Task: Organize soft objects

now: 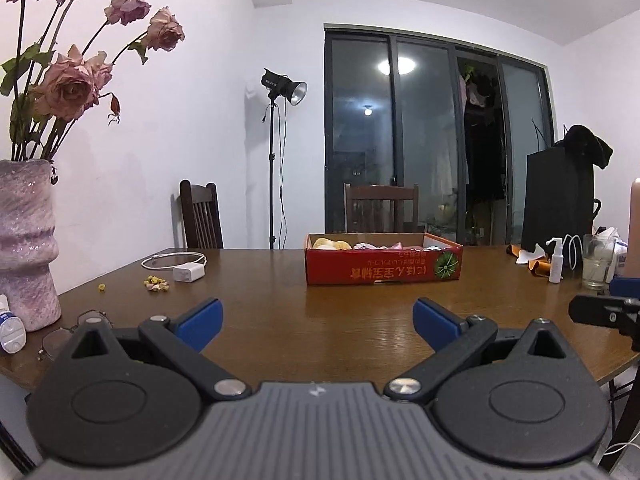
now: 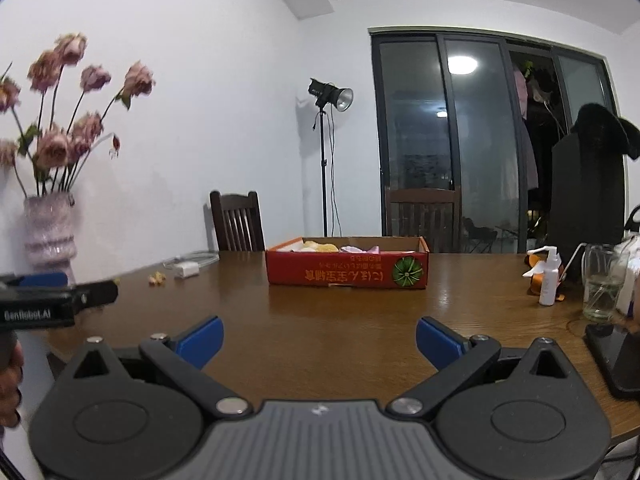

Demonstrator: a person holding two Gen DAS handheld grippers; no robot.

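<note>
A shallow red cardboard box [image 1: 384, 266] [image 2: 347, 272] stands in the middle of the brown wooden table [image 1: 328, 320] [image 2: 332, 320]. Soft things lie inside it: a yellow sponge-like piece [image 1: 331, 244] [image 2: 320, 246] and pink-white cloth [image 1: 380, 245] [image 2: 360, 249]. My left gripper [image 1: 318, 322] is open over the near table edge, well short of the box, nothing between its blue fingers [image 1: 202, 322]. My right gripper [image 2: 320, 340] is open too, also empty and short of the box. Each gripper's tip shows at the other view's edge.
A pink vase [image 1: 26, 244] [image 2: 50, 232] with dried roses, glasses [image 1: 76, 330] and a small bottle sit at left. A white charger [image 1: 188, 273], a spray bottle [image 2: 549, 276], a glass [image 2: 602, 284] and a phone [image 2: 612, 356] sit at right. Chairs stand behind.
</note>
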